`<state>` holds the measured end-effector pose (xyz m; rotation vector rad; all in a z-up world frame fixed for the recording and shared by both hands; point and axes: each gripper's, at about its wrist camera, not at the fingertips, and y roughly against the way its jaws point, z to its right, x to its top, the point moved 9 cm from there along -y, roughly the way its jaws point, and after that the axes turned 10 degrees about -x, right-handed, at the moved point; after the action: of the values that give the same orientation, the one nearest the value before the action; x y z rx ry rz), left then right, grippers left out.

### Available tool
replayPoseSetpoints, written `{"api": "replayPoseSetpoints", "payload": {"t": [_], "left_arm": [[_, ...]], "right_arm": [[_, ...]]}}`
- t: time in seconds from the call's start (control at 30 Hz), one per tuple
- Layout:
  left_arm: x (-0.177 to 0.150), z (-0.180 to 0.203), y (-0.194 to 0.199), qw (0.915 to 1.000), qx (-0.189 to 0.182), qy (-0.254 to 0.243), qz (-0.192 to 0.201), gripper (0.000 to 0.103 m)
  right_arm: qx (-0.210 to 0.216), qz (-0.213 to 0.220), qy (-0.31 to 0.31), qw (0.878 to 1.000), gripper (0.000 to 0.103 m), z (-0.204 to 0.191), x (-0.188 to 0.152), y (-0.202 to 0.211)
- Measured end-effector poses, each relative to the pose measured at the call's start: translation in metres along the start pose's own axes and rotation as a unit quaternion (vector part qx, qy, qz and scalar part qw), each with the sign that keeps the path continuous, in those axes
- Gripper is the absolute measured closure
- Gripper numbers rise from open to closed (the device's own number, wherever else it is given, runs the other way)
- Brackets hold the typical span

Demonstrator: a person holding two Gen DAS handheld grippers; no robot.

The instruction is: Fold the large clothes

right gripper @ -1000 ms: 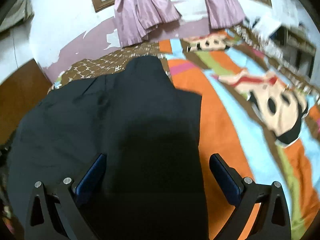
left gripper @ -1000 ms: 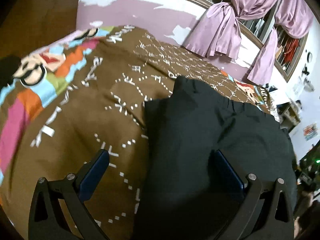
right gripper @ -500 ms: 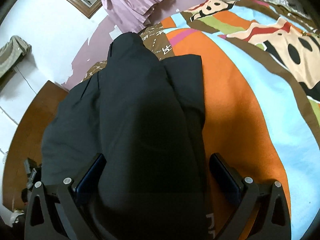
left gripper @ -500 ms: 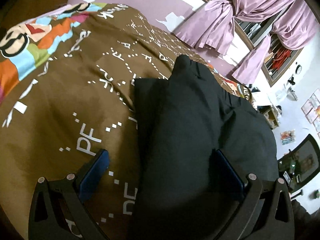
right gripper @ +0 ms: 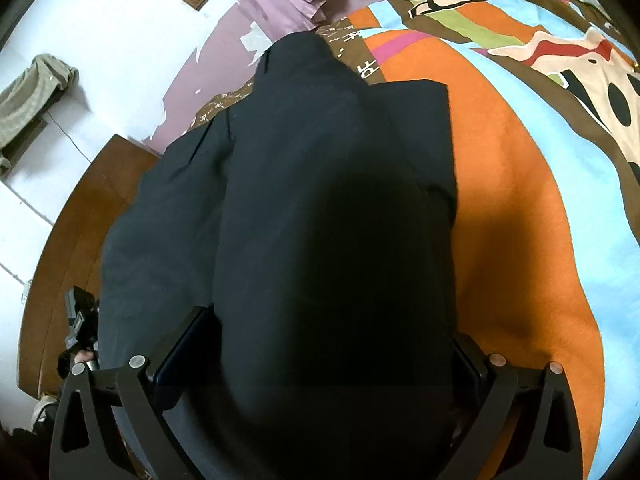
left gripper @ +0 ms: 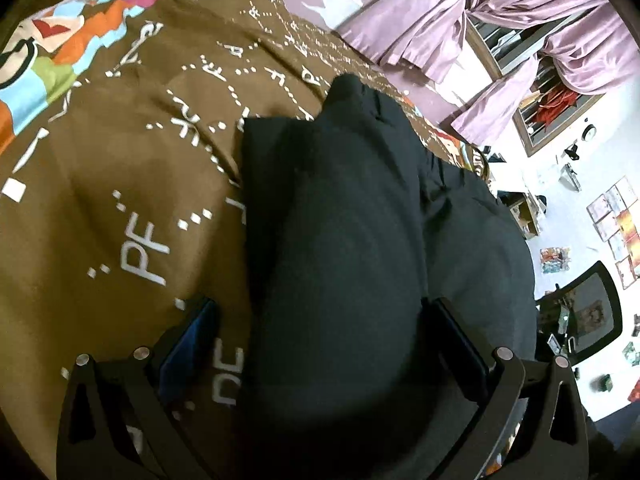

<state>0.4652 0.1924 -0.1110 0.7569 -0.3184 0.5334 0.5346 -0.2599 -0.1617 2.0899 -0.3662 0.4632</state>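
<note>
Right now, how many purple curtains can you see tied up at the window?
2 in the left wrist view: one knotted curtain at the window's left, another at its right. More may lie outside the frame.

Bed cover (left gripper: 132, 168): brown field with white lettering, cartoon panels in orange, blue and green at the edges. Purple curtains (left gripper: 436, 28) knotted at a wood-framed window (left gripper: 532, 120). Wall below has purple paint peeling. Black mesh chair (left gripper: 592, 312) at far right. Olive cloth (right gripper: 32, 92) hangs on the white wall.
</note>
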Motion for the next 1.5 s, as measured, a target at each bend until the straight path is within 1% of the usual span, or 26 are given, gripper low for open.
{"api": "replayPoseSetpoints", "payload": {"t": [0.03, 0.07, 0.1, 0.13, 0.2, 0.23, 0.27, 0.3, 0.33, 0.37, 0.4, 0.43, 0.5, 0.63, 0.7, 0.8, 0.93, 1.03, 1.1, 1.17, 1.27, 1.33, 1.37, 1.4, 1.5], "left_arm": [[-0.001, 0.003, 0.000, 1.0000, -0.005, 0.000, -0.003, 0.015], [-0.002, 0.006, 0.000, 0.9999, -0.011, 0.001, -0.006, 0.022], [-0.002, 0.008, -0.002, 0.9999, -0.008, 0.004, -0.006, 0.026], [-0.002, 0.009, 0.000, 1.0000, -0.002, 0.008, -0.001, 0.033], [-0.002, 0.012, 0.003, 0.9999, 0.000, 0.010, 0.003, 0.043], [-0.002, 0.013, 0.006, 0.9999, 0.008, 0.008, 0.006, 0.048], [-0.003, 0.015, 0.007, 0.9999, 0.012, 0.007, 0.008, 0.052], [-0.003, 0.019, 0.007, 0.9998, 0.014, 0.006, 0.012, 0.059], [-0.002, 0.023, 0.011, 0.9997, 0.016, 0.004, 0.019, 0.067], [-0.002, 0.026, 0.015, 0.9995, 0.019, 0.002, 0.026, 0.070], [-0.001, 0.031, 0.015, 0.9993, 0.020, 0.001, 0.033, 0.076], [0.000, 0.038, 0.021, 0.9989, 0.020, -0.003, 0.043, 0.080], [0.002, 0.050, 0.027, 0.9981, 0.022, -0.015, 0.056, 0.084], [0.008, 0.077, 0.040, 0.9957, 0.020, -0.043, 0.080, 0.086], [0.011, 0.086, 0.050, 0.9938, 0.024, -0.060, 0.090, 0.087], [0.019, 0.095, 0.073, 0.9910, 0.028, -0.072, 0.110, 0.087], [0.021, 0.092, 0.114, 0.9860, 0.047, -0.083, 0.136, 0.087], [0.018, 0.078, 0.133, 0.9843, 0.067, -0.075, 0.145, 0.087], [0.013, 0.065, 0.134, 0.9854, 0.079, -0.059, 0.139, 0.087], [0.004, 0.049, 0.127, 0.9863, 0.087, -0.042, 0.134, 0.087], [-0.002, 0.033, 0.123, 0.9859, 0.090, -0.029, 0.138, 0.087], [-0.003, 0.026, 0.123, 0.9858, 0.095, -0.023, 0.136, 0.085], [-0.004, 0.022, 0.123, 0.9858, 0.100, -0.022, 0.134, 0.085], [-0.003, 0.020, 0.124, 0.9855, 0.104, -0.023, 0.132, 0.083], [-0.005, 0.014, 0.124, 0.9835, 0.131, -0.025, 0.122, 0.074]], "right_arm": [[0.002, -0.001, 0.004, 1.000, 0.000, -0.003, -0.001, 0.000], [0.003, -0.001, 0.009, 1.000, 0.002, -0.006, -0.001, 0.000], [0.000, 0.001, 0.012, 1.000, 0.006, -0.007, -0.002, 0.000], [0.000, 0.003, 0.011, 1.000, 0.009, -0.008, -0.002, 0.000], [0.003, 0.008, 0.000, 1.000, 0.023, -0.007, 0.000, 0.002], [0.005, 0.010, -0.005, 1.000, 0.027, -0.007, 0.000, 0.003], [0.009, 0.015, -0.013, 1.000, 0.036, -0.007, 0.000, 0.006], [0.013, 0.019, -0.017, 1.000, 0.044, -0.008, 0.000, 0.008], [0.023, 0.023, -0.021, 0.999, 0.049, -0.010, 0.000, 0.010], [0.030, 0.026, -0.023, 0.999, 0.059, -0.012, 0.000, 0.013], [0.044, 0.032, -0.027, 0.998, 0.068, -0.016, 0.001, 0.016], [0.048, 0.036, -0.029, 0.998, 0.071, -0.018, 0.002, 0.020], [0.052, 0.056, -0.028, 0.997, 0.077, -0.029, 0.005, 0.031], [0.075, 0.094, 0.002, 0.993, 0.081, -0.068, 0.017, 0.060], [0.082, 0.103, 0.028, 0.991, 0.083, -0.090, 0.021, 0.067], [0.099, 0.110, 0.059, 0.987, 0.083, -0.125, 0.024, 0.073], [0.127, 0.114, 0.084, 0.982, 0.083, -0.164, 0.022, 0.068], [0.131, 0.104, 0.099, 0.981, 0.083, -0.180, 0.019, 0.057], [0.120, 0.092, 0.109, 0.982, 0.083, -0.185, 0.016, 0.041], [0.097, 0.083, 0.118, 0.985, 0.083, -0.182, 0.008, 0.026], [0.063, 0.073, 0.116, 0.989, 0.083, -0.169, 0.002, 0.012], [0.041, 0.058, 0.104, 0.992, 0.083, -0.156, -0.001, 0.005], [0.027, 0.043, 0.102, 0.994, 0.082, -0.150, -0.002, 0.000], [0.014, 0.034, 0.105, 0.994, 0.078, -0.149, -0.002, -0.003], [-0.020, 0.020, 0.126, 0.992, 0.073, -0.150, -0.002, -0.006]]}}
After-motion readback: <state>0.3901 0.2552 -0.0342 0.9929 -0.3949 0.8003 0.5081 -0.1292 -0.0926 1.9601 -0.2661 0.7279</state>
